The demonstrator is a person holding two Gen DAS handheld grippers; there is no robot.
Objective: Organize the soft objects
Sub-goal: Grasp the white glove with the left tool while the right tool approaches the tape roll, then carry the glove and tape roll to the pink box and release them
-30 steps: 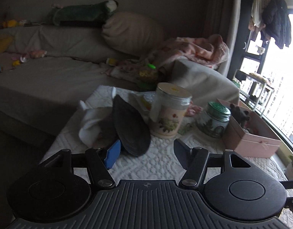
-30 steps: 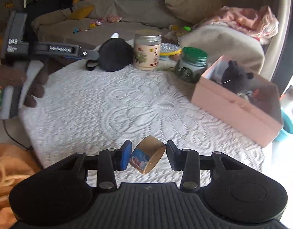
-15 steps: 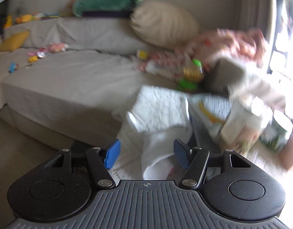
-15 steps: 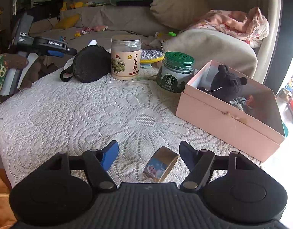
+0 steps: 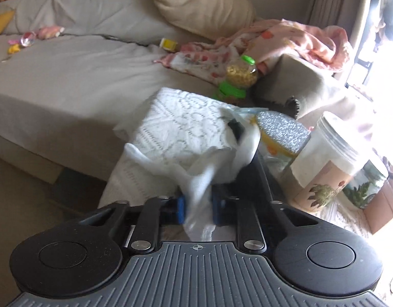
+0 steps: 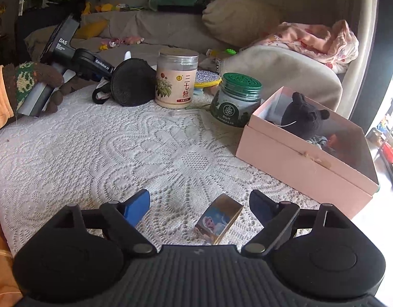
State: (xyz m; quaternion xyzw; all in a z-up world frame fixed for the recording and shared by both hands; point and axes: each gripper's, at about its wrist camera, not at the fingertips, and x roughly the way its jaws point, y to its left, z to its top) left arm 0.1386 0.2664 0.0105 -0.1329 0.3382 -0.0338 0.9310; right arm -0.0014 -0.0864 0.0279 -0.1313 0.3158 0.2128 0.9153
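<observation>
Left gripper pinches a white cloth at the table's far-left corner, apparently part of the dark earmuff. Right gripper is opening around a tape roll, untouched. The pink box lies right, nearer the right hand; only the right view shows it fully.

Two jars stand on the table: one cream, one green-lidded. One pink box and one tape roll.

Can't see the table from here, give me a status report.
Left gripper shut on white soft cloth. Right gripper jaws opening, gold tape roll released between them. Pink cardboard box unobstructed.
</observation>
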